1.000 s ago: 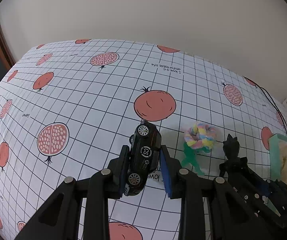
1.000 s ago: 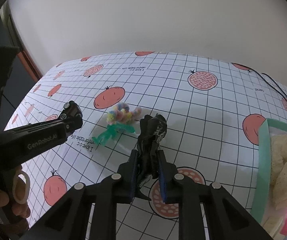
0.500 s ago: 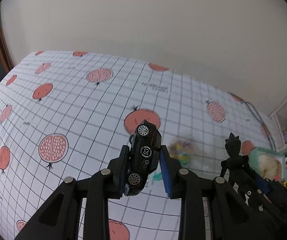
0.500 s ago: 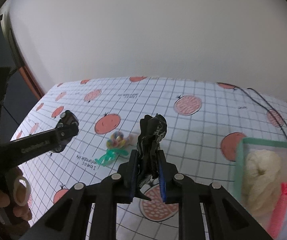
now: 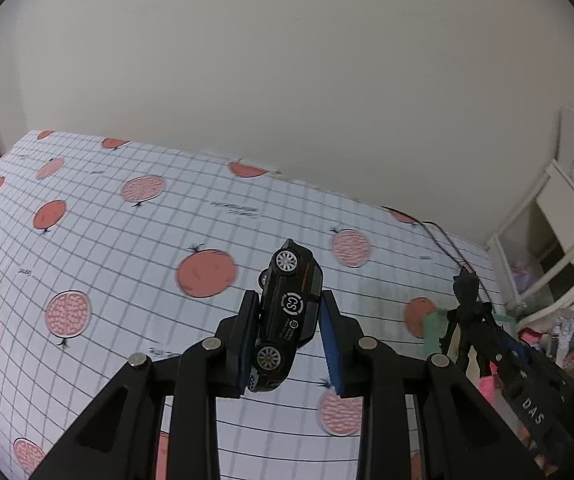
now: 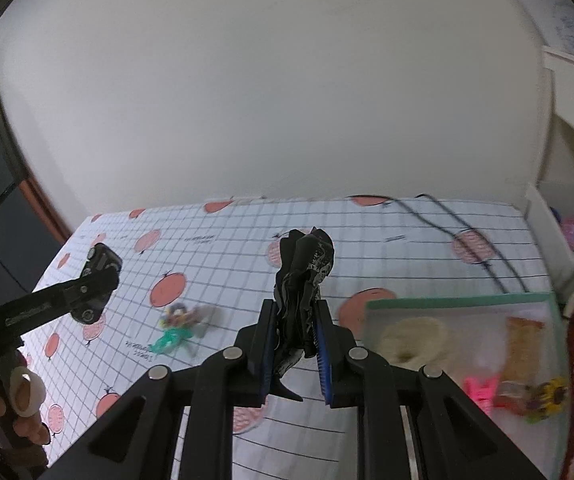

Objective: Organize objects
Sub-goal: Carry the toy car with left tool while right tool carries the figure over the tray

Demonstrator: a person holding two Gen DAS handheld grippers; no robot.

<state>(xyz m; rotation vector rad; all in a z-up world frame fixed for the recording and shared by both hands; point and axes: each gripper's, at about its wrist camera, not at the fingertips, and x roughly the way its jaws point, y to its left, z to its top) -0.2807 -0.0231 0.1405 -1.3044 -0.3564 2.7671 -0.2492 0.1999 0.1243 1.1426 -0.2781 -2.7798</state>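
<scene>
Here the deciding relation is the bin (image 6: 463, 300) to the right of both loads: it sits on the tabletop (image 5: 107, 248) at the right edge, and the right gripper (image 6: 295, 340) is the nearer of the two, just left of the bin's near-left corner. Its jaws are squeezed nearly together on a black figure (image 6: 303, 276), which stands upright with its long axis running up out of the pads and a pointed bit hanging below. The left gripper (image 5: 287, 344) is farther from the bin; its jaws, partly open, are clamped on a black toy car (image 5: 287, 312), nose up, one pad on the underside and one on the roof. Both loads hang clear of the tabletop. A pipe-cleaner flower (image 6: 177, 328) lies on the cloth between the grippers, blurred. In the bin a pale bundle (image 6: 415, 336), a pink clip (image 6: 483, 388) and a sunflower piece (image 6: 553, 396) can be made out, though its right side is cut off. In the left view the bin is mostly hidden behind the right gripper, and the figure's form is hard to make out
</scene>
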